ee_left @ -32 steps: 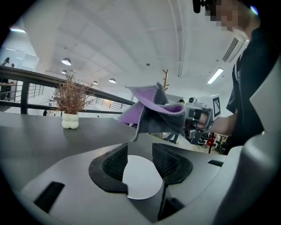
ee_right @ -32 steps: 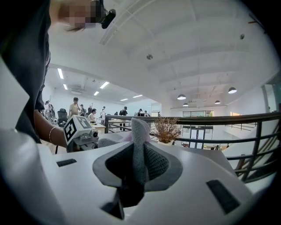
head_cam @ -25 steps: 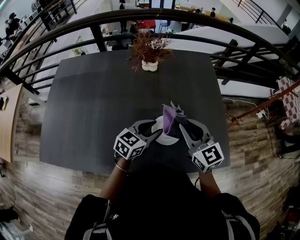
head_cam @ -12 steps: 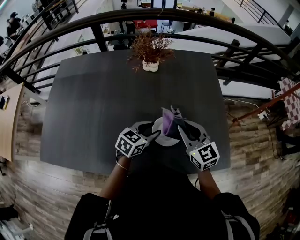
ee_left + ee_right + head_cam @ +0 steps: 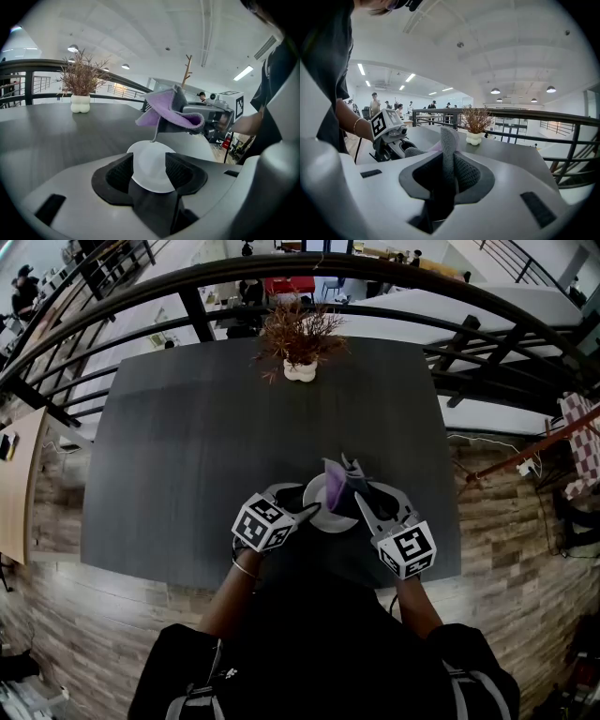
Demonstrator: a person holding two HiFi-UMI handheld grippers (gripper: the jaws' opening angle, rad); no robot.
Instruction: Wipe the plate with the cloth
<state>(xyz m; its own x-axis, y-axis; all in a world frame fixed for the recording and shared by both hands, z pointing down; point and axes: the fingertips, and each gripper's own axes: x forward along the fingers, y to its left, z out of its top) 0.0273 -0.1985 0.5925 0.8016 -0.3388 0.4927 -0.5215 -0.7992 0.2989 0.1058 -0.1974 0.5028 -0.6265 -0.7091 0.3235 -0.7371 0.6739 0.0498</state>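
A small white plate [image 5: 324, 499] lies flat on the dark table [image 5: 187, 446], near its front edge. My left gripper [image 5: 307, 509] is at the plate's left rim. In the left gripper view the plate [image 5: 151, 165] shows between the two pads of my left gripper [image 5: 149, 161]; its jaws have just been opening and do not press on it. My right gripper [image 5: 352, 491] is shut on a purple and grey cloth [image 5: 339, 480], which hangs just over the plate's right side. The cloth [image 5: 449, 152] stands pinched between the pads, and it [image 5: 169, 110] droops above the plate.
A potted dried plant [image 5: 300, 343] in a white vase stands at the table's far edge. A dark curved railing [image 5: 375, 277] runs behind the table, with a drop beyond it. Wood flooring [image 5: 56, 634] surrounds the table. People stand far off in the right gripper view.
Both grippers have sunk a little toward the table. The plate has come down with the left gripper and now shows rounder and flatter. The cloth hangs lower over it.
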